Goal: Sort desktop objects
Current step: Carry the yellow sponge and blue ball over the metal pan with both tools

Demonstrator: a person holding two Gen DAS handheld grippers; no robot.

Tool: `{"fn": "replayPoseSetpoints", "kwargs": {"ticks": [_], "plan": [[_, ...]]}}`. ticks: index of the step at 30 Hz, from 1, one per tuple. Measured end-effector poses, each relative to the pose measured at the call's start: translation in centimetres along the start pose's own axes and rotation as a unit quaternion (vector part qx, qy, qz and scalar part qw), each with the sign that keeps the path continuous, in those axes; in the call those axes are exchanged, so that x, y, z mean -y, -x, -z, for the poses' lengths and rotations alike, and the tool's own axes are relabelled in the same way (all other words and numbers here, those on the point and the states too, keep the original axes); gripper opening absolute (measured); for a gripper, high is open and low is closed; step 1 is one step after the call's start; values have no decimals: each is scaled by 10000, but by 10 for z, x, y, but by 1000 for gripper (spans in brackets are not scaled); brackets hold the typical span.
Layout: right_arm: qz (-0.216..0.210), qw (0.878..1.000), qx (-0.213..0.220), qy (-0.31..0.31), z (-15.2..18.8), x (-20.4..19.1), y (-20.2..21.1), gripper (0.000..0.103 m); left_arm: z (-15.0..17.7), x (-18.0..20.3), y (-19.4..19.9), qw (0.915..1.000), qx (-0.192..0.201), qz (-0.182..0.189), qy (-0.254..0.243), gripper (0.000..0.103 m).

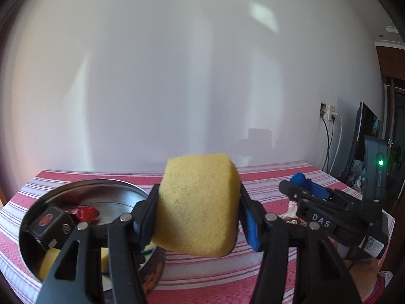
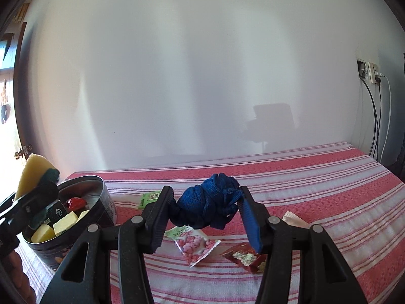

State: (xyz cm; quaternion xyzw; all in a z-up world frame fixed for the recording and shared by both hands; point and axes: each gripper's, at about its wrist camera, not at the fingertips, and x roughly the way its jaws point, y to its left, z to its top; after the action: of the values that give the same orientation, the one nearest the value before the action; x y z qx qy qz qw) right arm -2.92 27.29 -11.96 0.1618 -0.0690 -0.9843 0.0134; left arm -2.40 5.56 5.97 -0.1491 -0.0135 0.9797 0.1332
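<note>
My left gripper [image 1: 200, 215] is shut on a yellow sponge [image 1: 198, 202], held above the red striped tablecloth [image 1: 253, 177] just right of a round metal tin [image 1: 83, 187]. In the right wrist view the same sponge [image 2: 31, 174] shows a green scouring side and hangs over the tin [image 2: 101, 192]. The tin holds yellow blocks [image 2: 65, 221], a dark box [image 1: 49, 224] and a red wrapped item [image 1: 84, 214]. My right gripper [image 2: 206, 211] is shut on a bundled blue cloth [image 2: 210, 206], lifted off the table. It appears at the right of the left wrist view [image 1: 307, 188].
Snack packets lie on the cloth below the right gripper: a pink and white one [image 2: 195, 247], a dark red one [image 2: 246, 257], a green one [image 2: 148, 198] and a tan wrapper [image 2: 293, 219]. A white wall stands behind the table. Cables [image 2: 377, 116] hang from a socket at right.
</note>
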Motion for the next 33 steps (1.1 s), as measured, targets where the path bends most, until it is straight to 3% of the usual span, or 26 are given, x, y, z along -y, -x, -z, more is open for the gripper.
{"fn": "replayPoseSetpoints", "kwargs": {"ticks": [9, 17, 18, 33], "plan": [[-242, 9994, 140, 216, -1, -43, 18, 55, 2, -36, 17, 9982, -95, -581, 71, 57], [-752, 9956, 202, 518, -2, -98, 24, 55, 2, -77, 27, 9918, -170, -1235, 273, 57], [-804, 9949, 221, 565, -2, -105, 25, 55, 2, -83, 29, 9881, -174, -1479, 374, 57], [-1486, 9821, 412, 1083, -16, -192, 17, 55, -1, -142, 45, 9727, -317, -2190, 700, 57]]}}
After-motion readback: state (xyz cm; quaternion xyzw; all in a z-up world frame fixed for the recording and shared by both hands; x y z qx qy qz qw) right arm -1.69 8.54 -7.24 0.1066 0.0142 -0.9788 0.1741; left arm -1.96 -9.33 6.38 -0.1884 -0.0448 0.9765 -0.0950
